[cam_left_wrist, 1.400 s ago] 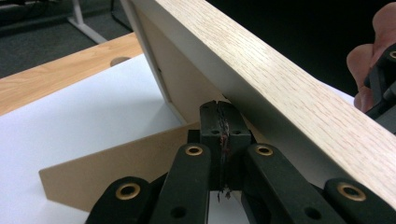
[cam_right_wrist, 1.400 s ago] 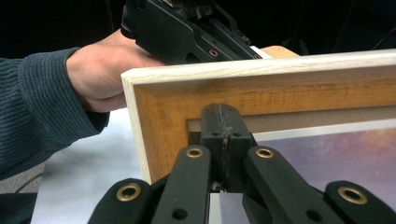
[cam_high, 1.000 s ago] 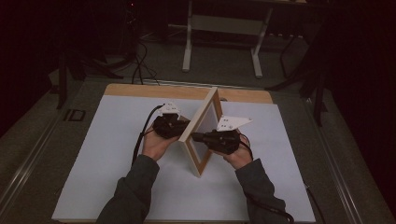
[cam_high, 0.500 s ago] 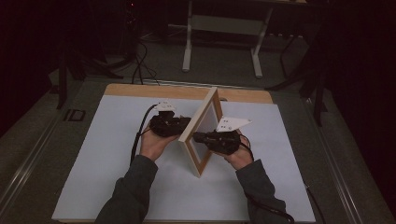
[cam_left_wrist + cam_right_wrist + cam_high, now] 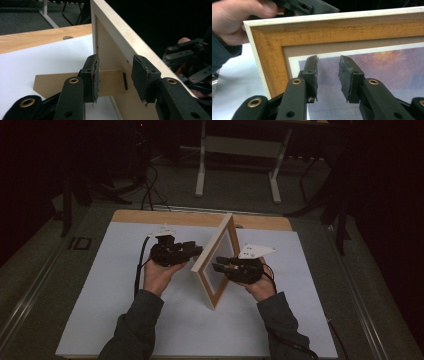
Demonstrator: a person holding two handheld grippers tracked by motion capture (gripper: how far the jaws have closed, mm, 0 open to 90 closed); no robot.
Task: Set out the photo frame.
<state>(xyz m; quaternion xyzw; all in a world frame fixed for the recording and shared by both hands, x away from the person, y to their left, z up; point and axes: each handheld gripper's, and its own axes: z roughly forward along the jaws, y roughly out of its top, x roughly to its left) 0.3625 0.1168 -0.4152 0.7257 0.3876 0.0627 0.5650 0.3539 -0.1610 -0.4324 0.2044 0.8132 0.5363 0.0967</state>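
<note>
A wooden picture frame [image 5: 216, 265] stands upright on edge in the middle of the white table surface [image 5: 100, 320], running front to back. My left gripper [image 5: 196, 251] is at its back side, open. In the left gripper view the brown cardboard stand flap [image 5: 57, 82] hinged to the frame's back [image 5: 117, 47] lies just beyond the open left gripper [image 5: 115, 77]. My right gripper [image 5: 218, 267] is at the frame's front, open. In the right gripper view its pads [image 5: 328, 75] hover close to the glass over a purple and orange picture [image 5: 387, 65], below the frame's top rail [image 5: 337, 32].
A wooden strip [image 5: 150, 217] edges the far side of the table. Beyond it stand the white legs of another table [image 5: 201, 170], with dark cables [image 5: 150, 185] on the floor. The other hand [image 5: 234, 22] shows behind the frame's corner.
</note>
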